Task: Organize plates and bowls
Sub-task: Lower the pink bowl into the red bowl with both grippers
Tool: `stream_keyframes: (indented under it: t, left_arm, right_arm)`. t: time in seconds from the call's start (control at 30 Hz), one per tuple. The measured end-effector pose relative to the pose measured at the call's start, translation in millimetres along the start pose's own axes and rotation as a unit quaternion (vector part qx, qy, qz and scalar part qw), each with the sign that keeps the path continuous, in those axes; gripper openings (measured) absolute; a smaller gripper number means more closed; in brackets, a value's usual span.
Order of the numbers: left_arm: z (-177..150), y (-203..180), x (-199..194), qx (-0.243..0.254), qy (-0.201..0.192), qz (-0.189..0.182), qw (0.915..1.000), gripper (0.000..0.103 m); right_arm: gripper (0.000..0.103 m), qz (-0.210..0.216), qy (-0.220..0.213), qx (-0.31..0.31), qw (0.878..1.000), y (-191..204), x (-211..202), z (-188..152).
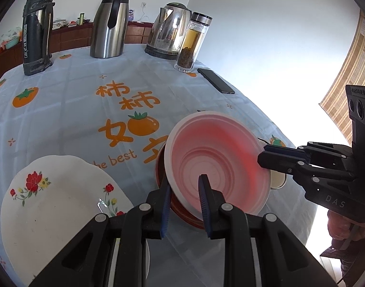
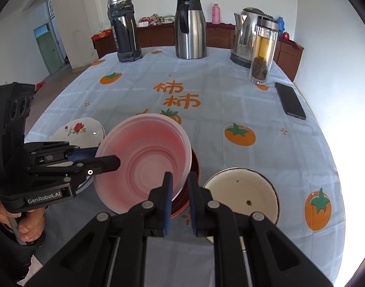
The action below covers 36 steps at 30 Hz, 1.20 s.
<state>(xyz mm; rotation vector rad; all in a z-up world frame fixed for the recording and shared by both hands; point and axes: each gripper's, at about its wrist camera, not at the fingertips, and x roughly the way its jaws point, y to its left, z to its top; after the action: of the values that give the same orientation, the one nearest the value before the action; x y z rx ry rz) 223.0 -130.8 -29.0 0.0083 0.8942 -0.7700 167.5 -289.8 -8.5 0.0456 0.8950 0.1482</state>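
The pink bowl [image 2: 144, 162] sits tilted in the centre of the right wrist frame, over a red bowl [image 2: 194, 167] on the table [image 2: 230, 95]. Both grippers pinch its rim: the left gripper [image 1: 184, 205] at the lower edge of its own view, jaws clamped on the rim; the right gripper [image 2: 180, 201] likewise, from the opposite side. The flowered plate [image 1: 50, 205] lies lower left, the white bowl [image 2: 242, 191] lower right.

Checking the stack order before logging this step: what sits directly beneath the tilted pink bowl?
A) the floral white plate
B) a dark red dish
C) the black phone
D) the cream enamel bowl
B: the pink bowl leans over a dark red dish, whose rim shows beneath its right edge.
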Motion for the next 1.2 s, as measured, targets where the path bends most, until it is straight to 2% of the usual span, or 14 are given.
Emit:
stream_keyframes:
  t: [1.2]
  left_arm:
    - [-4,-2,7,0.013,0.016,0.001,0.9998,0.025]
  right_arm:
    - [0.015,-0.013,0.02,-0.008,1.0,-3,14,0]
